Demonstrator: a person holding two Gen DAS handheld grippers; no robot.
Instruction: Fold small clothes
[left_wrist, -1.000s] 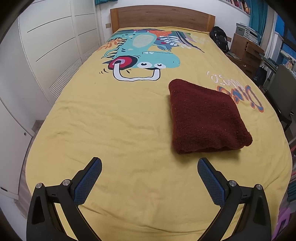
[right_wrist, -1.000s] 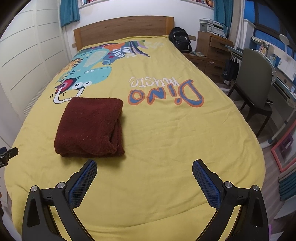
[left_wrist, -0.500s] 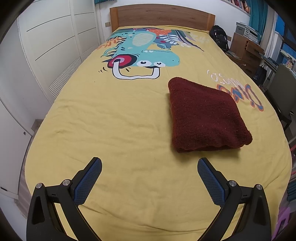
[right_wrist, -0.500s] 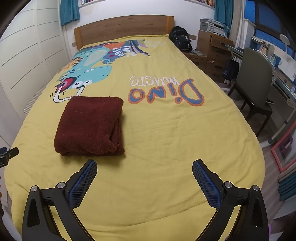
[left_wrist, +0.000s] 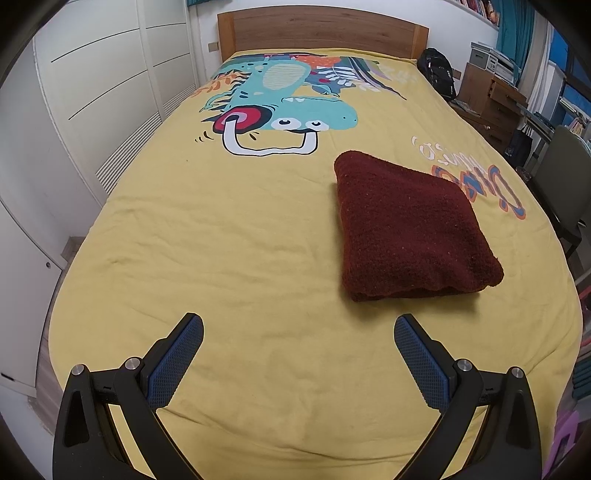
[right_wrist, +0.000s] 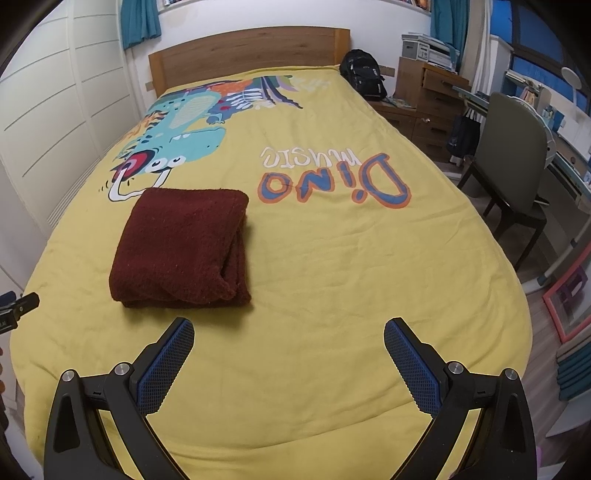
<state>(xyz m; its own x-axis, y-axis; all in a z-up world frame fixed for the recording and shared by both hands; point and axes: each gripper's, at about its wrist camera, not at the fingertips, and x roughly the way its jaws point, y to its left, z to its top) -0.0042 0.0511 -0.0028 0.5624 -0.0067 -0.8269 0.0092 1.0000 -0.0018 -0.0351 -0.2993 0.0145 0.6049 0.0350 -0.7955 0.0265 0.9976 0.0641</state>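
Both grippers, left gripper (left_wrist: 298, 330) and right gripper (right_wrist: 289, 334), hover wide open and empty; a careless nudge could unravel the folded maroon garment (left_wrist: 410, 229) on the bed (left_wrist: 221, 240).

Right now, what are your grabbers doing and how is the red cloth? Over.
Left gripper open, right gripper open, both empty above the bedspread. Red cloth folded, lying flat, untouched. Nothing between grippers and cloth.

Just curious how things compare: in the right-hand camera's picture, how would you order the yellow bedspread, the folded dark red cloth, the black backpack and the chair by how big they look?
1. yellow bedspread
2. folded dark red cloth
3. chair
4. black backpack

The backpack and chair sit farther away, so their true rank is unsure.
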